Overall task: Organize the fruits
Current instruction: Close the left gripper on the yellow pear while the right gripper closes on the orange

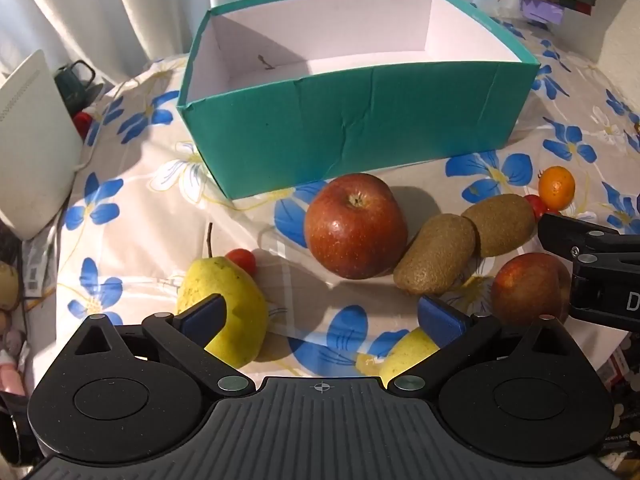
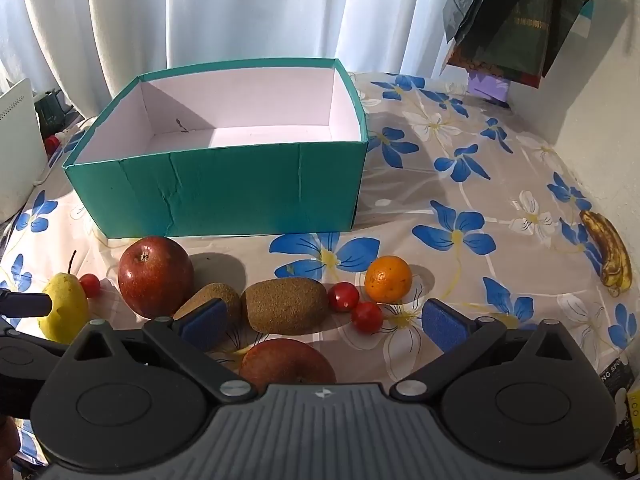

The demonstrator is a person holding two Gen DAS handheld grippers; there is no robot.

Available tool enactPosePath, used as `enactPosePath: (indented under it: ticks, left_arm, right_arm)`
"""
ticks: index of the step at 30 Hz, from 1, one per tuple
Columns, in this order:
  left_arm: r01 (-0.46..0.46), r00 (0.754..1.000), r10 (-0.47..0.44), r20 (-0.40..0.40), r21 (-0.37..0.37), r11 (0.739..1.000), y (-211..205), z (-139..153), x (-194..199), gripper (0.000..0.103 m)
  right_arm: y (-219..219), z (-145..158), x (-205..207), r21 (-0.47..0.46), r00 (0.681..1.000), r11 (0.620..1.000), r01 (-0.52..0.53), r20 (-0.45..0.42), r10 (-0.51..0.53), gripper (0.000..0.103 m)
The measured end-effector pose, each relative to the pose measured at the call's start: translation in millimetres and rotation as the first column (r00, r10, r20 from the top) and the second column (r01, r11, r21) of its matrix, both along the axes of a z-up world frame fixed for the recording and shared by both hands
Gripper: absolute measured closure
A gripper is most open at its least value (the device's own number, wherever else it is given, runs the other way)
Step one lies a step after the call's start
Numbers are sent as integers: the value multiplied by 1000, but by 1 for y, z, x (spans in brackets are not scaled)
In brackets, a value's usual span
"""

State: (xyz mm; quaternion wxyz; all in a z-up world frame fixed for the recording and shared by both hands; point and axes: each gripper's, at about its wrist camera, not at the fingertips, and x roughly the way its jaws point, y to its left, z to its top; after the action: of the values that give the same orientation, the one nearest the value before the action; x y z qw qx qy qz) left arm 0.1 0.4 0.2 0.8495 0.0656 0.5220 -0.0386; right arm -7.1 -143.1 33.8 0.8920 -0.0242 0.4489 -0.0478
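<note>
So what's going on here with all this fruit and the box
A person holds two handheld grippers over a flowered tablecloth, about to sort fruit. The left gripper and right gripper are both open and hold nothing. The teal box is empty. In front of it lie a big red apple, a pear, two kiwis, cherry tomatoes, and a small orange. A browned banana lies apart, at the right.
</note>
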Motion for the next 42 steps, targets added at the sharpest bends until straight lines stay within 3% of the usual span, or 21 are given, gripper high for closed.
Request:
enactPosePath:
  ticks: [11, 14, 25, 40, 42]
  left_arm:
    - [6, 997, -4, 71, -38, 999, 21, 7, -4, 0]
    - [2, 996, 6, 95, -87, 996, 31, 9, -6, 0]
    - [13, 997, 1, 79, -182, 983, 52, -2, -5, 0]
    - [-12, 1000, 14, 15, -132, 991, 63, -21, 16, 0]
    - [-6, 1000, 8, 12, -126, 992, 64, -25, 18, 5]
  right_arm:
    - [-4, -1, -1, 37, 1000, 999, -3, 7, 2, 0]
    - [-6, -2, 0, 42, 1000, 999, 3, 5, -3, 0]
    - [-9, -14, 9, 57, 1000, 998, 2, -24, -1, 0]
    - [-11, -30, 28, 80, 997, 997, 4, -77, 2, 0]
    - [-11, -31, 30, 77, 997, 997, 6, -80, 0, 0]
